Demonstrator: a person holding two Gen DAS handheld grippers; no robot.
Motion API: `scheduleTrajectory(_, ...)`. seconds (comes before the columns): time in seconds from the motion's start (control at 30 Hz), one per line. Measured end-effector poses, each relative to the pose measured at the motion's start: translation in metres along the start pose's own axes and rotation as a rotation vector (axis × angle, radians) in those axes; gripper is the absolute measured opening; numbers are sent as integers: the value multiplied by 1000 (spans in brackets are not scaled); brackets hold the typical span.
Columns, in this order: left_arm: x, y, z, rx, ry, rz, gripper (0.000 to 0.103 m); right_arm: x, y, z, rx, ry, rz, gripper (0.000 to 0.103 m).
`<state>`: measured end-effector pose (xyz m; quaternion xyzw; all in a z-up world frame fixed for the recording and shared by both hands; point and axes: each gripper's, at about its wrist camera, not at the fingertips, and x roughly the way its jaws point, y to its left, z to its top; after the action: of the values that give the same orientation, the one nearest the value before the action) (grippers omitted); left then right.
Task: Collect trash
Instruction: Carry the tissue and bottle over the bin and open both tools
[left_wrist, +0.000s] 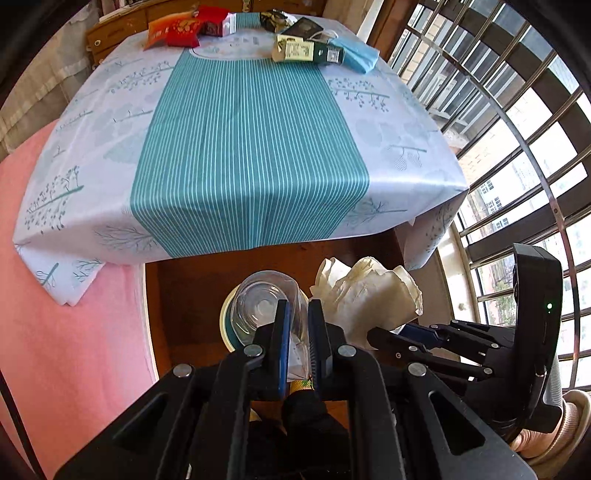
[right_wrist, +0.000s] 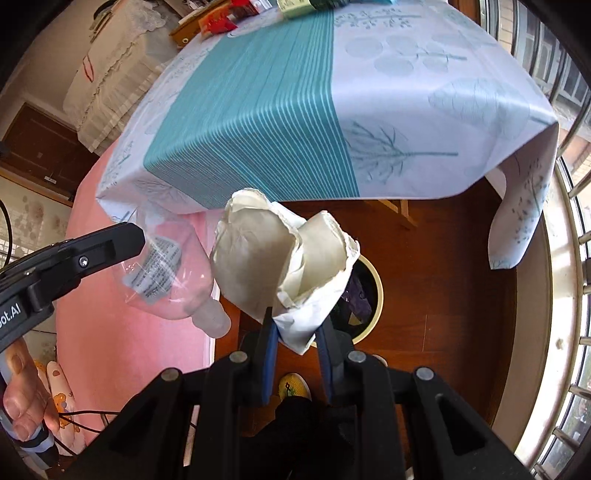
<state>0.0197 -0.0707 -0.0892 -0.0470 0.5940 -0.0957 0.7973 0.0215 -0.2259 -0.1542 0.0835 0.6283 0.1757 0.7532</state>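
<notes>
My left gripper (left_wrist: 295, 308) is shut on a clear crushed plastic bottle (left_wrist: 264, 308); the bottle also shows in the right wrist view (right_wrist: 173, 273). My right gripper (right_wrist: 297, 321) is shut on a torn white paper cup (right_wrist: 280, 258), also seen in the left wrist view (left_wrist: 369, 295). Both hang over a round cream-rimmed trash bin (right_wrist: 375, 295) on the wooden floor, partly hidden under the bottle in the left wrist view (left_wrist: 226, 321). More trash lies at the table's far end: red snack wrappers (left_wrist: 177, 29), a green and cream carton (left_wrist: 308, 51), a blue face mask (left_wrist: 356, 53).
A table with a teal-striped cloth (left_wrist: 251, 147) stands just beyond the bin. A pink bed cover (left_wrist: 66, 332) lies to the left. A barred window (left_wrist: 517, 147) runs along the right. A foot in a slipper (right_wrist: 293, 386) is below my right gripper.
</notes>
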Motion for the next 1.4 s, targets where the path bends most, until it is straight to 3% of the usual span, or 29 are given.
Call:
scheduleTrajectory(0.33, 125, 25, -32, -2, 90, 2, 8, 105, -35, -27, 150, 46, -73, 20)
scheduleTrajectory(0.53, 182, 30, -42, 20, 105, 57, 11, 153, -55, -36, 204, 62, -92, 20)
scheduleTrajectory(0.63, 199, 33, -44, 18, 113, 69, 29, 170, -59, -40, 210, 67, -104, 20)
scheduleTrajectory(0.7, 206, 39, -45, 13, 125, 75, 66, 178, -59, -41, 213, 69, -108, 20)
scheduleTrajectory(0.77, 210, 44, -46, -1, 126, 85, 80, 185, -58, -40, 217, 72, -110, 20)
scheduleTrajectory(1.17, 220, 78, -59, -54, 120, 155, 81, 208, -46, -26, 184, 86, -99, 24)
scheduleTrajectory(1.3, 222, 89, -61, -65, 111, 189, 81, 210, -39, -23, 166, 74, -113, 39)
scheduleTrajectory(1.4, 222, 96, -61, -74, 112, 204, 81, 210, -37, -22, 165, 78, -123, 41)
